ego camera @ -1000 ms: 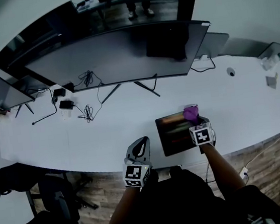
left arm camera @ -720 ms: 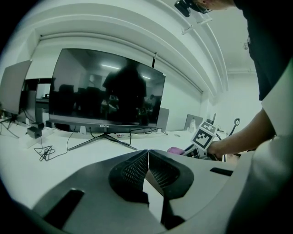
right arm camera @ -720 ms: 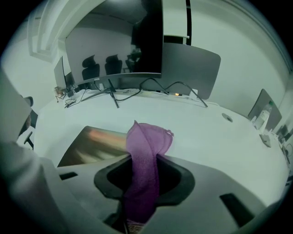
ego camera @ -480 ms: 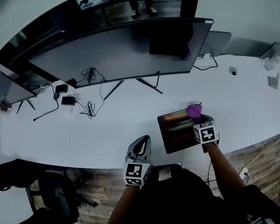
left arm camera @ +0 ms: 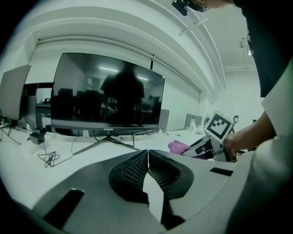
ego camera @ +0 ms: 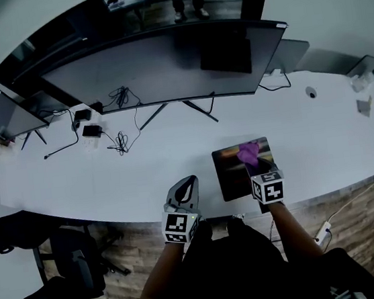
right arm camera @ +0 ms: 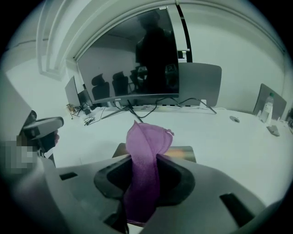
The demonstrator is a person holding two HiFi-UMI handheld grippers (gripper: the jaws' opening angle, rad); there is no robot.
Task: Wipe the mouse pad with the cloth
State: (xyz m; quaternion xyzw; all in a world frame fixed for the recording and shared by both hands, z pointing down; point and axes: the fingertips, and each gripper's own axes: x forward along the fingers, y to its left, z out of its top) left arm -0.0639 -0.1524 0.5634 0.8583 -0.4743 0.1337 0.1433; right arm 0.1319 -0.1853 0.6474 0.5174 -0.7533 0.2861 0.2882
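- Two grippers are at work: your right gripper (ego camera: 254,165) has its jaws clamped on the purple cloth (ego camera: 247,151), which bunches over the mouse pad (ego camera: 233,173).
- Your left gripper (ego camera: 189,184) holds nothing, jaws pressed together, at the desk's (ego camera: 143,178) front edge, left of the pad.

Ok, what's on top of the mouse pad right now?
The purple cloth, clamped in the right gripper, is over the mouse pad's far part. The pad surface beneath cloth and gripper is covered.
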